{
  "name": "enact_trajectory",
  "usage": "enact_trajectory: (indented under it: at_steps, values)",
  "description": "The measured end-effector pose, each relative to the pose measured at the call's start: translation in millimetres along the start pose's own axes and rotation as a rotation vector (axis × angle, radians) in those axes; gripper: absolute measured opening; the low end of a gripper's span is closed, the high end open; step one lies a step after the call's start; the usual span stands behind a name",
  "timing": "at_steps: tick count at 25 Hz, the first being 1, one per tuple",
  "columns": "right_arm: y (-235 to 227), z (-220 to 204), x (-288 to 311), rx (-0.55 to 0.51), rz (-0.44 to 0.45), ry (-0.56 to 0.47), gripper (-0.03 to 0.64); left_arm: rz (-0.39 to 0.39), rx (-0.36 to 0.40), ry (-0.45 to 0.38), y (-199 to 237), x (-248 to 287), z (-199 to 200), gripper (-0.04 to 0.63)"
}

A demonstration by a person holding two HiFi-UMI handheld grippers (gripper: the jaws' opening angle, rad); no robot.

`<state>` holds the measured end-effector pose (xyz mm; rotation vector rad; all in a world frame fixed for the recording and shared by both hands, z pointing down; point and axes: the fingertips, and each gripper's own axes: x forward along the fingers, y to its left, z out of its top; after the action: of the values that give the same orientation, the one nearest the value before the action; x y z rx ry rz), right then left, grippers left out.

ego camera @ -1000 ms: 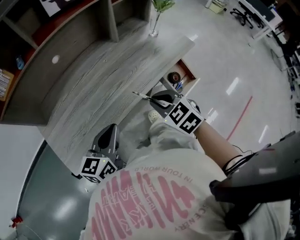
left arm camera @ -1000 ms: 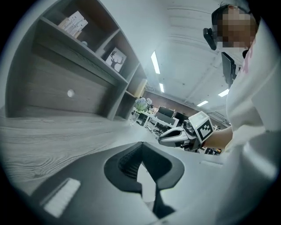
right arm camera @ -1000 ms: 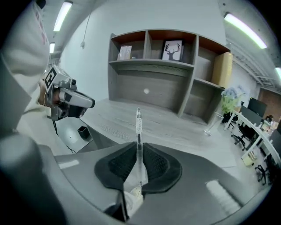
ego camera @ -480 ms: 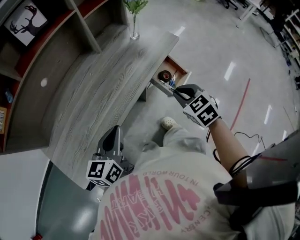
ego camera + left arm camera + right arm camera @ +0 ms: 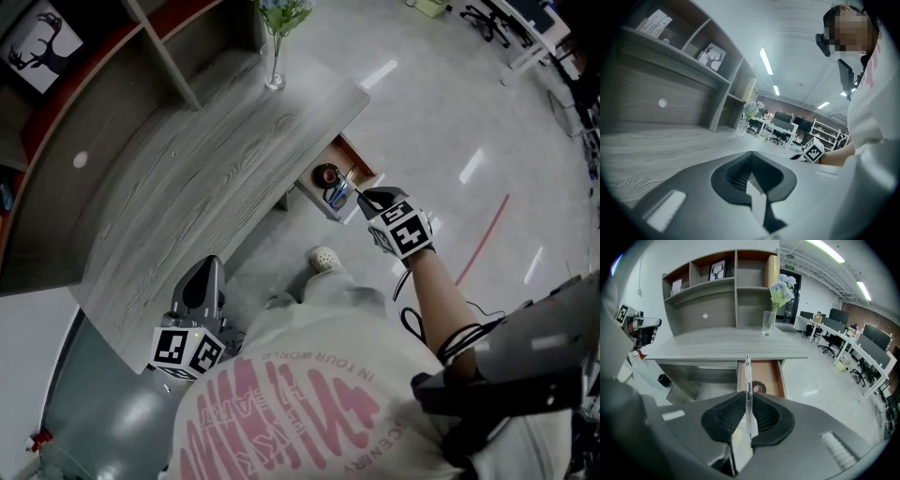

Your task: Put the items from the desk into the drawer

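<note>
Desk [image 5: 187,178]: only a vase [image 5: 275,70] left on it.
Drawer [image 5: 364,165]: open, a few items inside.
Right gripper [image 5: 362,198]: swung from the desk edge to the drawer.
Left gripper [image 5: 204,286]: closed, empty.
Pen [image 5: 748,380]: pinched in the right gripper's jaws, probably the last item to go in.

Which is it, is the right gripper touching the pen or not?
Touching. The right gripper view shows the pen pinched between the two pads of the right gripper, no gap on either side.

Your right gripper [image 5: 748,399] tilts down, jaws clamped on a pen [image 5: 748,376]; your left gripper [image 5: 751,157], well apart from it, has jaws together, empty.
</note>
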<state>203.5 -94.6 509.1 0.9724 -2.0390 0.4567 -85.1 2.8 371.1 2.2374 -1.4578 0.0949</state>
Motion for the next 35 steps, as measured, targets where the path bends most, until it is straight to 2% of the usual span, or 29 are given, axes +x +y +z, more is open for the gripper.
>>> enact_trajectory:
  at_steps: [8, 13, 18, 20, 24, 31, 35]
  values:
    - [-46.0, -6.6, 75.7, -0.002, 0.112, 0.117, 0.051, 0.153, -0.043, -0.004, -8.9, 34.8, 4.5, 0.017]
    - [-76.3, -6.1, 120.2, 0.113, 0.042, 0.131, 0.051, 0.233, -0.054, -0.001, -5.2, 48.5, 8.7, 0.017]
    - [-83.4, -23.4, 158.7, 0.281, 0.047, 0.208, 0.052, 0.330, -0.073, 0.012, -9.6, 47.2, 3.8, 0.017]
    - [-85.7, -32.7, 170.8, 0.318, 0.036, 0.241, 0.052, 0.357, -0.082, 0.019, -9.4, 46.6, -0.5, 0.017]
    - [-88.6, -40.5, 186.3, 0.191, 0.005, 0.285, 0.052, 0.399, -0.093, 0.027, -11.1, 42.0, -6.5, 0.017]
    - [-89.7, -49.3, 199.5, 0.091, 0.009, 0.369, 0.055, 0.476, -0.072, -0.017, -10.2, 25.9, 4.2, 0.018]
    - [-89.7, -50.7, 203.2, 0.114, 0.026, 0.388, 0.055, 0.490, -0.064, -0.036, -11.6, 22.4, 6.5, 0.018]
